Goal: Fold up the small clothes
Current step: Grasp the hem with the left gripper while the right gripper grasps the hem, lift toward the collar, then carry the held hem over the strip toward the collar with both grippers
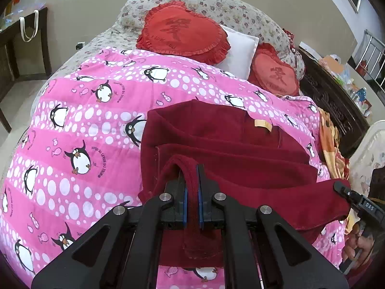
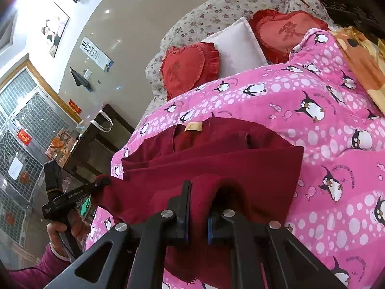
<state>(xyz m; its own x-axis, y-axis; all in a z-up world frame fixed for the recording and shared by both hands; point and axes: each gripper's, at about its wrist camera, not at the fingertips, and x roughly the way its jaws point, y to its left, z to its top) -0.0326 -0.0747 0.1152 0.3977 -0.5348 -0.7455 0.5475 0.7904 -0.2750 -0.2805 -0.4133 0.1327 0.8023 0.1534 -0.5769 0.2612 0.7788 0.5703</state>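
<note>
A dark red garment [image 1: 228, 149] with a tan label [image 1: 263, 124] lies partly folded on the pink penguin quilt [image 1: 84, 125]. Its near edge is lifted off the quilt. My left gripper [image 1: 191, 169] is shut on a fold of that edge, and the cloth runs down between the blue pads. At the right edge of the left wrist view, my right gripper [image 1: 339, 187] pinches the other corner. In the right wrist view the right gripper [image 2: 199, 200] is shut on a bunched red garment [image 2: 216, 159] edge. The left gripper [image 2: 103, 181], held by a hand [image 2: 57, 228], clamps the far-left corner.
Two red heart cushions [image 1: 182, 30] [image 1: 276, 74] and a white pillow [image 1: 240, 50] lie at the head of the bed on floral bedding [image 1: 228, 7]. An orange blanket [image 1: 332, 144] and a dark carved cabinet [image 1: 336, 106] are on the right. A dark desk [image 1: 21, 45] stands left.
</note>
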